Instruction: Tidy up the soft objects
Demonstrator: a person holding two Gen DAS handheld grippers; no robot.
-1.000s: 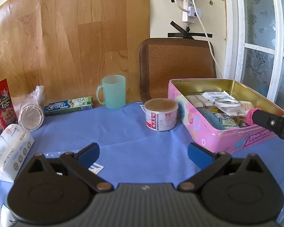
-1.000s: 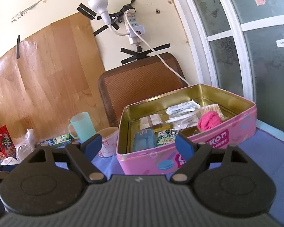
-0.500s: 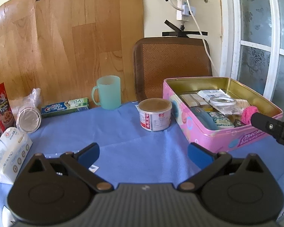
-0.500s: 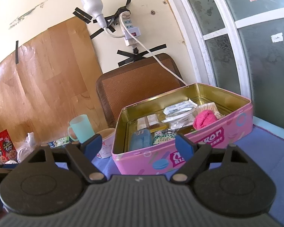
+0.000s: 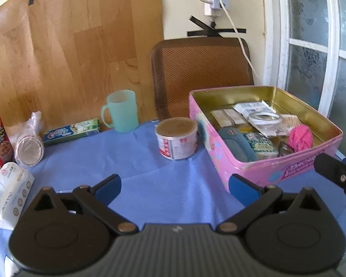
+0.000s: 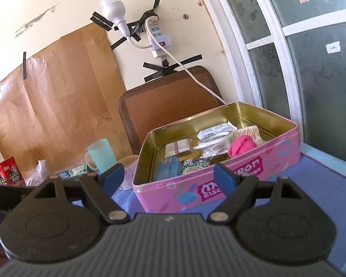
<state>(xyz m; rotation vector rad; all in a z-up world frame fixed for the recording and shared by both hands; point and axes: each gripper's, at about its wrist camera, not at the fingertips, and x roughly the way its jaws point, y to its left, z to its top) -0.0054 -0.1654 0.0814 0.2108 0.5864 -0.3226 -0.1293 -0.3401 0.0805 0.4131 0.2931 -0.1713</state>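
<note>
Pink sock (image 6: 241, 145) in tin (image 6: 230, 182), ahead of R tongs (image 6: 168, 177) | L tongs (image 5: 174, 185) & R spread, empty | between picks | next: tissue pack (image 5: 8, 192), left of L tongs

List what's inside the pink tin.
In the tin: a pink soft ball, a blue case, a green packet, a tape roll, white sachets and tan strips. Whatever lies beneath these is covered.

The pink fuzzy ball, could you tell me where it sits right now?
In both wrist views, the pink fuzzy ball lies inside the pink tin, at its right end, near the tape roll.
</note>
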